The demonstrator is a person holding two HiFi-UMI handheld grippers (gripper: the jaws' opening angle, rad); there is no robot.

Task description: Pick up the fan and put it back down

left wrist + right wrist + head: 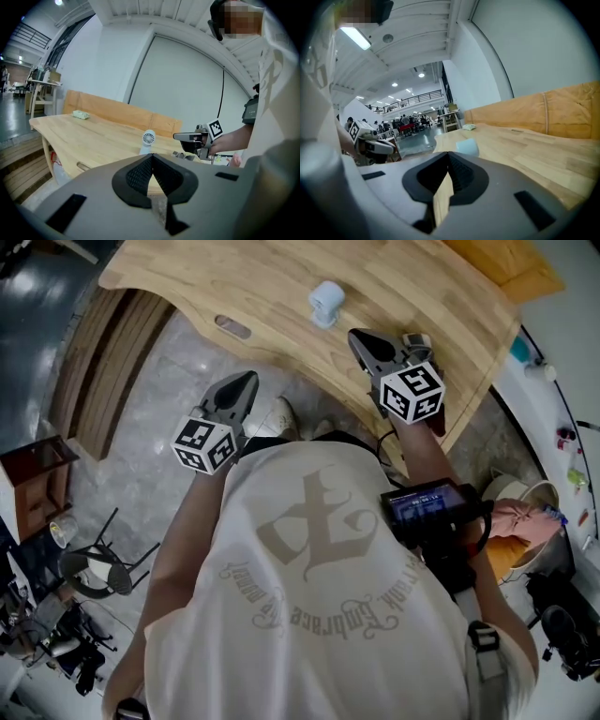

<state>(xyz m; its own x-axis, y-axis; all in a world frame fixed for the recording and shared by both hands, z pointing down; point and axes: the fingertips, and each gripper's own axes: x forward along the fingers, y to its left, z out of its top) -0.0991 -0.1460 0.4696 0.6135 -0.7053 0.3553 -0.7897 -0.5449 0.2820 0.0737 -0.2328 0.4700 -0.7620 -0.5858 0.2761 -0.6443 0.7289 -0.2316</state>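
Note:
A small pale blue fan stands upright on the wooden table, untouched by either gripper. In the left gripper view the fan shows its round grille; in the right gripper view the fan sits just beyond the jaws. My right gripper hovers over the table's near edge, to the right of the fan and short of it, shut and empty. My left gripper hangs off the table over the floor, also shut with nothing in it. Each gripper appears in the other's view: the right gripper, the left gripper.
A small green object lies at the far end of the table. An oval slot is cut near the table's curved edge. Wooden steps run to the left, and a black stool stands on the floor.

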